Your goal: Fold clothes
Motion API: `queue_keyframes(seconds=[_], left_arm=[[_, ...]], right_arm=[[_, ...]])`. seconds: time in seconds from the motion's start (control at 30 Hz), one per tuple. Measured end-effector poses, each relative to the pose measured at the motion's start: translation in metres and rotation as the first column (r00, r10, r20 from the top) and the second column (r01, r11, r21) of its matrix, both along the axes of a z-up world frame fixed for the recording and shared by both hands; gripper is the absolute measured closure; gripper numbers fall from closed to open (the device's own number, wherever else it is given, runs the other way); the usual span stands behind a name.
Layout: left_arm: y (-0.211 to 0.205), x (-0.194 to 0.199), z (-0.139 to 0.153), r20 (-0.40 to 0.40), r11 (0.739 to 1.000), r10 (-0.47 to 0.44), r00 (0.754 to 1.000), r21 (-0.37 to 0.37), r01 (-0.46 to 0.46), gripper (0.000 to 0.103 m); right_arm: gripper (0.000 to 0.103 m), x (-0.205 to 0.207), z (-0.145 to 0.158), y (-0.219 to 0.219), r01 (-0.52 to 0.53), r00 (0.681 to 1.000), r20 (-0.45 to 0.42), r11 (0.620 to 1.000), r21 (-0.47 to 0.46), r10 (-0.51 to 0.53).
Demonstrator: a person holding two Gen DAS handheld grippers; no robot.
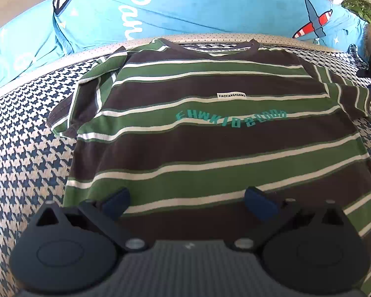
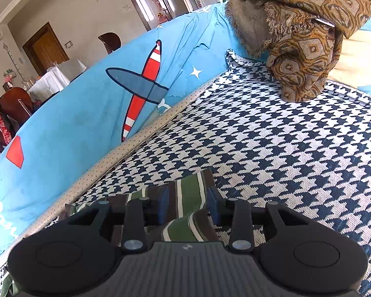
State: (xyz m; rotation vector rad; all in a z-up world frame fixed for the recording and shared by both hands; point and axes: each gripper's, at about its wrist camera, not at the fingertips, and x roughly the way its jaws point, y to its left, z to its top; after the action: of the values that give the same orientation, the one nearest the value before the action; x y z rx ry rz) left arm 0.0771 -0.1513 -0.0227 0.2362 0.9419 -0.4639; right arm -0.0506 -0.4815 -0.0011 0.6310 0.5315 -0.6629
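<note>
Shirt: striped T-shirt (image 1: pixel 210 133) is lying face up and spread flat on the houndstooth cover (image 1: pixel 24 148), collar at the far edge by the blue cushion (image 1: pixel 185 12), hem near me, both sleeves out to the sides; I am seeing no fold in it, which would fit a fold still to come or a shirt laid open again.

Left gripper: my left gripper (image 1: pixel 188 199) is hovering over the near hem with its 2 fingers spread wide, gripping nothing.

Right gripper: my right gripper (image 2: pixel 188 206) is sitting low over a bunched bit of striped cloth (image 2: pixel 190 198) at the shirt's right side; the fingers are standing on either side of it, but I cannot tell whether they are pinching it.

Risk, thin grab: I am judging that 1 layer only could get caught, so the back would stay behind and the fold would skew.

Risk, drag: the cover looks rough, so pulling low may be bunching the shirt.

Risk, clutter: brown patterned cloth (image 2: pixel 301 37) is sitting on the far right and could snag a wide swing.
</note>
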Motion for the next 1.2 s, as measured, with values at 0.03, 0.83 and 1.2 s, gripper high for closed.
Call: queue_keyframes(seconds=[0.03, 0.83, 1.2], left_arm=[[0.0, 0.0, 0.001, -0.002, 1.0, 0.002, 1.0, -0.002, -0.002, 0.0], [0.022, -0.018, 0.047, 0.064, 0.997, -0.005, 0.998, -0.078, 0.01, 0.0], [0.053, -0.005, 0.067, 0.085, 0.992, 0.084, 0.993, -0.099, -0.076, 0.0]], right_arm=[[0.068, -0.001, 0.001, 0.0, 0.0, 1.0, 0.002, 1.0, 0.003, 0.0], [0.047, -0.042, 0.024, 0.029, -0.057, 0.997, 0.055, 0.996, 0.071, 0.053], [0.046, -0.055, 0.026, 0.028, -0.066, 0.996, 0.073, 0.991, 0.12, 0.057]])
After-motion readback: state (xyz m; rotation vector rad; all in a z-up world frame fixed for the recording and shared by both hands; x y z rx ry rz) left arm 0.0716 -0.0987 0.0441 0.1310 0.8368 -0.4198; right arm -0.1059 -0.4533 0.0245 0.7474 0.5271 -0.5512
